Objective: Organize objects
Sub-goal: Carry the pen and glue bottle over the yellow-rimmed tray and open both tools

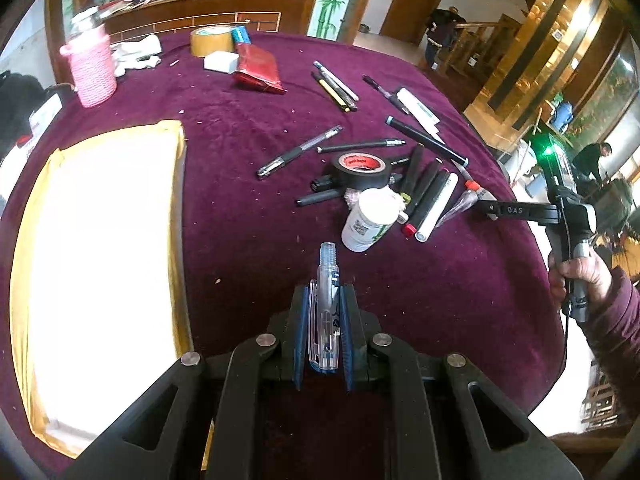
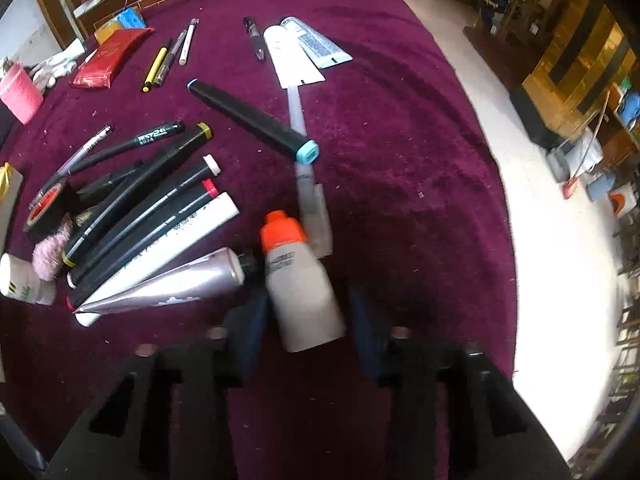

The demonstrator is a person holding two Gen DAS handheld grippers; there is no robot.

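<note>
- 2 hand-held grippers are in play over a purple worktop [image 2: 400, 128] strewn with pens, markers and tubes.
- Right hand-held gripper [image 2: 308, 320] points steeply down with a small grey bottle [image 2: 304, 292] lying between its jaws. The pads are blurred and a gap shows on the right side, so it looks narrowed around the bottle but not yet pressing.
- That bottle's long axis runs almost straight away from the gripper, along the fingers, orange cap [image 2: 282, 230] at the far end, tilted slightly left. It rests on the cloth, touching a silver tube [image 2: 168, 284] on its left.
- My guess is the coming move turns on the jaws meeting the bottle's sides squarely; the right hand is far nearer to it.
- Left hand-held gripper [image 1: 323, 332] is clamped narrow on a clear plastic pen [image 1: 326, 304], held above the cloth, tip pointing forward, near a white bottle [image 1: 366, 220].
</note>
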